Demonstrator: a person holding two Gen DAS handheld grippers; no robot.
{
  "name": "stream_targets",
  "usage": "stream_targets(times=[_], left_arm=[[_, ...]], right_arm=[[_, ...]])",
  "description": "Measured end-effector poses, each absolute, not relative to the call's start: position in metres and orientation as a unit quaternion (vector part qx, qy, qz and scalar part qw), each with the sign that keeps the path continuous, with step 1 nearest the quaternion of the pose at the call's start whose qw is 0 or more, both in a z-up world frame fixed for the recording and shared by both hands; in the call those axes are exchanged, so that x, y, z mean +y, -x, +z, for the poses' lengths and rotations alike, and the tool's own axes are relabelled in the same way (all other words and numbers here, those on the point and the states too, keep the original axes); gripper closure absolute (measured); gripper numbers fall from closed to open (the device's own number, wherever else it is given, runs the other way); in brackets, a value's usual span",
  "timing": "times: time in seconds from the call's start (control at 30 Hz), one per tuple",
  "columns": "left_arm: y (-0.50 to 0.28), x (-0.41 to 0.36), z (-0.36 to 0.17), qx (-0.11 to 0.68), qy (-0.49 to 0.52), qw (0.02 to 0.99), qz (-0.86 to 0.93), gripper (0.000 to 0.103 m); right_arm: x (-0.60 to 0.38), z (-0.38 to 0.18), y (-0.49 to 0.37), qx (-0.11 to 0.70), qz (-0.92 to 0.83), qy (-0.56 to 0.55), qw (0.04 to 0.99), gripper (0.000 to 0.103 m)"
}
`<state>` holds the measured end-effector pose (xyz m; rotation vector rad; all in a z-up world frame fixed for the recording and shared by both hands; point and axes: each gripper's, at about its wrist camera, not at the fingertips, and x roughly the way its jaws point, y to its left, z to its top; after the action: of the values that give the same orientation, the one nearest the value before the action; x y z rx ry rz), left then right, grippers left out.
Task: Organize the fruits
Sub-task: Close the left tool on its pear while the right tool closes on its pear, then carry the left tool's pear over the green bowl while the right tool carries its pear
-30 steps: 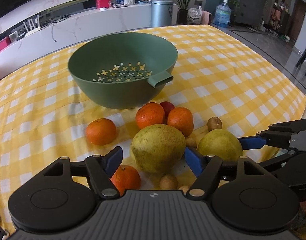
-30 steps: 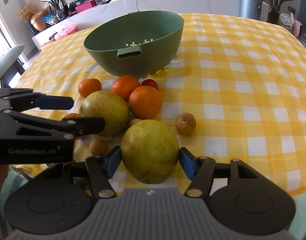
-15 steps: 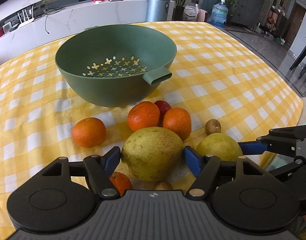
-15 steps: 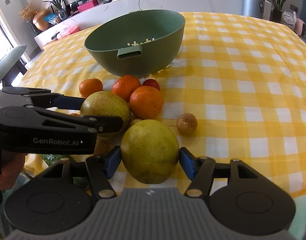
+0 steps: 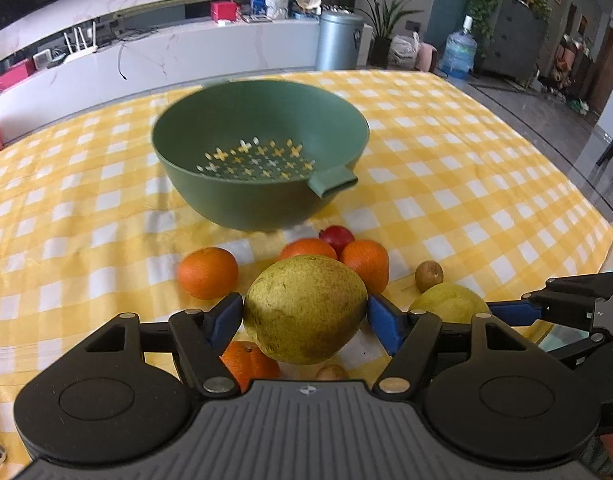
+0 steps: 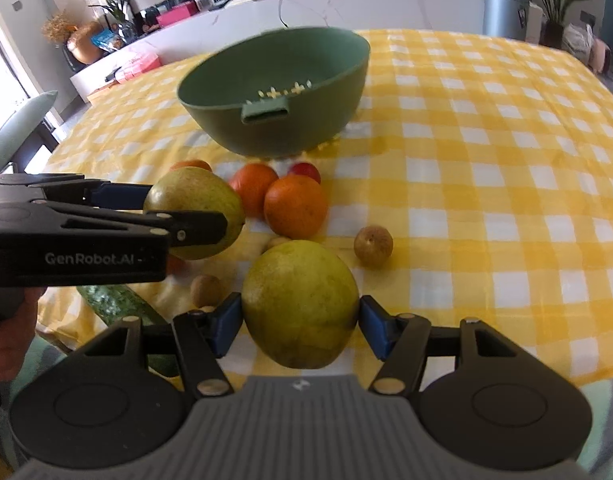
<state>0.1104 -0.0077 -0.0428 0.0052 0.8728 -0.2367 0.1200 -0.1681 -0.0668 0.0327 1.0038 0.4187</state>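
Left gripper (image 5: 305,316): blue jaws pressed on both sides of a speckled yellow-green pear (image 5: 304,308), held clear above the near edge of the surface (image 5: 486,152). Right gripper (image 6: 300,318): jaws likewise clamped on a second pear (image 6: 300,302), also by the near edge; whether this one is lifted cannot be told. Green colander bowl (image 5: 262,184) stands toward the middle of the yellow checked surface, handle facing the near edge, with no fruit inside. Between bowl and near edge lie loose oranges (image 5: 207,273), one red plum (image 5: 337,236) and small brown fruits (image 5: 428,275). A cucumber (image 6: 118,304) lies at the near edge beneath the left gripper.
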Motion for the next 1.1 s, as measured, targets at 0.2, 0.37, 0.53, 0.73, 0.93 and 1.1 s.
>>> stream_targets(times=[0.2, 0.37, 0.53, 0.73, 0.93, 1.1], left_arm=[[-0.105, 0.002, -0.014, 0.395, 0.007, 0.912, -0.109, 0.024], [-0.116, 0.010, 0.007, 0.383, 0.018, 0.918, -0.099, 0.024], [-0.140, 0.018, 0.021, 0.386, 0.021, 0.918, -0.084, 0.024], [-0.184, 0.029, 0.024, 0.402, 0.043, 0.910, -0.087, 0.024], [-0.219, 0.025, 0.017, 0.416, 0.014, 0.905, -0.084, 0.024], [-0.238, 0.025, 0.004, 0.436, 0.005, 0.897, -0.074, 0.024]], right_arm=[[-0.165, -0.043, -0.123, 0.443, 0.219, 0.000, 0.869, 0.043], [-0.159, -0.017, -0.142, 0.403, 0.239, 0.022, 0.883, 0.043], [-0.145, 0.001, -0.168, 0.367, 0.261, 0.064, 0.891, 0.043], [-0.129, 0.010, -0.214, 0.347, 0.286, 0.107, 0.887, 0.043], [-0.113, 0.006, -0.262, 0.358, 0.314, 0.134, 0.869, 0.043], [-0.105, -0.006, -0.291, 0.387, 0.324, 0.137, 0.852, 0.043]])
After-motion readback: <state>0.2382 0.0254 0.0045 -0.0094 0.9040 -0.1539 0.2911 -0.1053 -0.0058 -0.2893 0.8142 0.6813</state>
